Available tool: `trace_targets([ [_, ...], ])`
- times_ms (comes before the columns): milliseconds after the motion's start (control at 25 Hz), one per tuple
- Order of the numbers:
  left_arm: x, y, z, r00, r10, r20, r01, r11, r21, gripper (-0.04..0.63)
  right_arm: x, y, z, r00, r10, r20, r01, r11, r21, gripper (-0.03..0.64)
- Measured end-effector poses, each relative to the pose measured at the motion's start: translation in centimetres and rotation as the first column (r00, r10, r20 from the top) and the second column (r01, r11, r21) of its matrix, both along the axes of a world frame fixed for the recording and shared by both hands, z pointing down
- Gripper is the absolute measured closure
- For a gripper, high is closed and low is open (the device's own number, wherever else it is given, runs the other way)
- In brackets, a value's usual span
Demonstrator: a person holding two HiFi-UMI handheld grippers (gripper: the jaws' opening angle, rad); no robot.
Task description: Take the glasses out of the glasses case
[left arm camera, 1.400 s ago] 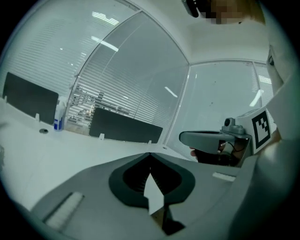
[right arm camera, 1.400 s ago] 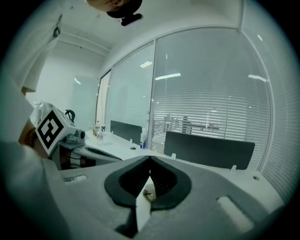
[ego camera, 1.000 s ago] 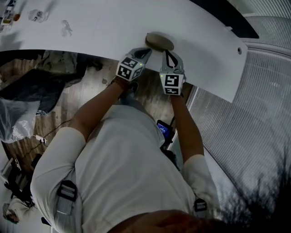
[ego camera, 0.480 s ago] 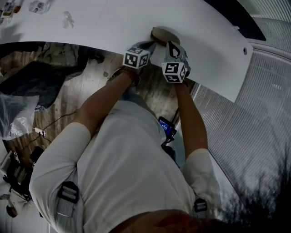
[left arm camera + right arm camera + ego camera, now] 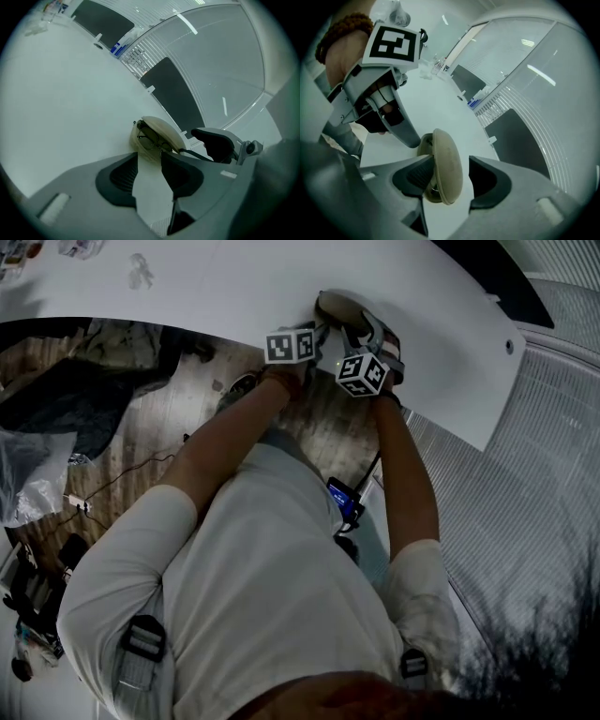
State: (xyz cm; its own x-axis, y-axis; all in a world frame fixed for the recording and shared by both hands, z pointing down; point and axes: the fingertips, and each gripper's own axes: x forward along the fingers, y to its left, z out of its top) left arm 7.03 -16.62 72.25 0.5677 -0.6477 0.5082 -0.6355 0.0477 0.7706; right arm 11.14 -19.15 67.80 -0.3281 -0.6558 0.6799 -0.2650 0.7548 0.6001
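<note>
A beige glasses case (image 5: 339, 307) lies open on the white table (image 5: 216, 287) near its front edge. In the left gripper view dark-rimmed glasses (image 5: 150, 142) show inside the case (image 5: 159, 133), under the raised lid. My left gripper (image 5: 150, 161) has its jaws opening just short of the case, with nothing between them. My right gripper (image 5: 443, 176) has its jaws opening too, and the upright lid (image 5: 446, 161) stands between them, close to the left pad and clear of the right. In the head view both grippers, left (image 5: 322, 331) and right (image 5: 372, 331), crowd the case.
The table's front edge (image 5: 187, 329) runs just below the case, with cluttered floor (image 5: 84, 427) beneath. Small clear items (image 5: 139, 273) lie far left on the table. Dark panels (image 5: 171, 96) and a ribbed wall (image 5: 525, 484) lie beyond the far side.
Both grippers moved up the picture onto the case and rolled. Their jaws, together before, now stand apart. The case, a flat oval before, now has its lid raised.
</note>
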Motion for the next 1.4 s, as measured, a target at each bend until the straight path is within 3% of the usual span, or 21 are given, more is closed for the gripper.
trace_targets([
  [440, 0.6, -1.7, 1.2, 0.999, -0.036, 0.0, 0.036, 0.998, -0.043, 0.414, -0.3, -0.6, 2.0, 0.995, -0.077, -0.066, 0.076, 0.997, -0.015, 0.379],
  [560, 0.6, -2.0, 1.3, 0.999, -0.028, 0.015, 0.029, 0.998, -0.048, 0.417, -0.3, -0.8, 1.9, 0.994, -0.084, -0.069, 0.084, 0.996, -0.007, 0.406],
  [600, 0.7, -2.1, 1.4, 1.0, -0.024, 0.021, 0.025, 0.998, -0.05, 0.419, -0.3, -0.9, 1.9, 0.994, -0.087, -0.069, 0.086, 0.996, -0.005, 0.446],
  [720, 0.7, -2.2, 1.5, 0.999, -0.016, 0.03, 0.018, 0.998, -0.057, 0.42, -0.4, -1.0, 1.7, 0.995, -0.086, -0.054, 0.085, 0.996, -0.018, 0.456],
  [960, 0.4, -1.8, 1.7, 0.998, 0.004, 0.055, -0.001, 0.998, -0.065, 0.418, -0.3, -1.3, 0.7, 0.998, -0.058, 0.013, 0.059, 0.991, -0.119, 0.471],
  [1400, -0.4, -1.0, 1.8, 0.996, 0.033, 0.08, -0.026, 0.996, -0.084, 0.417, 0.6, -3.6, -1.2, 0.993, 0.046, 0.107, -0.007, 0.941, -0.337, 0.511],
])
